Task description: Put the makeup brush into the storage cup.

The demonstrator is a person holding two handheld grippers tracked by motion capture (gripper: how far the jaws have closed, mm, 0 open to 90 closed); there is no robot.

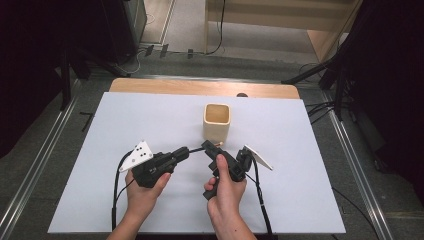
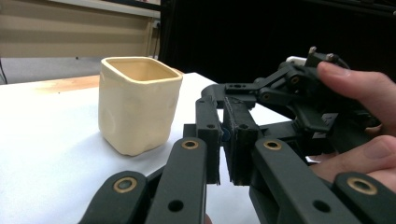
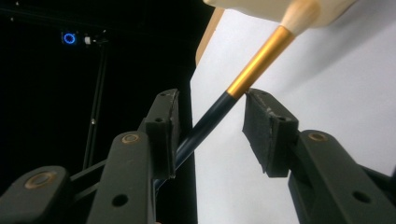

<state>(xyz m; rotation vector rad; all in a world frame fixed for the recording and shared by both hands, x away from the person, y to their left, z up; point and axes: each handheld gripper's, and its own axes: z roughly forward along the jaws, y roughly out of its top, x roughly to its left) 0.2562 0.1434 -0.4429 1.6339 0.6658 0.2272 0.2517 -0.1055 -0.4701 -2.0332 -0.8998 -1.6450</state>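
A brush with a dark blue handle, gold ferrule (image 3: 259, 58) and pale bristles (image 3: 299, 16) lies between my two grippers, its tip (image 1: 219, 144) by the foot of a cream square cup (image 1: 217, 121). My left gripper (image 1: 186, 151) is shut on the handle's end, and a sliver of blue (image 2: 225, 135) shows between its closed jaws (image 2: 224, 140). My right gripper (image 1: 207, 146) straddles the brush near the ferrule. Its jaws (image 3: 210, 126) stand apart: the handle (image 3: 205, 123) runs along one pad and a gap is left to the other. The cup (image 2: 137, 105) stands upright just beyond.
The white sheet (image 1: 300, 165) covers the table, with a strip of wood (image 1: 200, 87) at its far edge. Grey plates (image 1: 140, 154) and cables (image 1: 260, 195) hang off both grippers. Dark floor and metal rails (image 1: 350, 150) flank the table.
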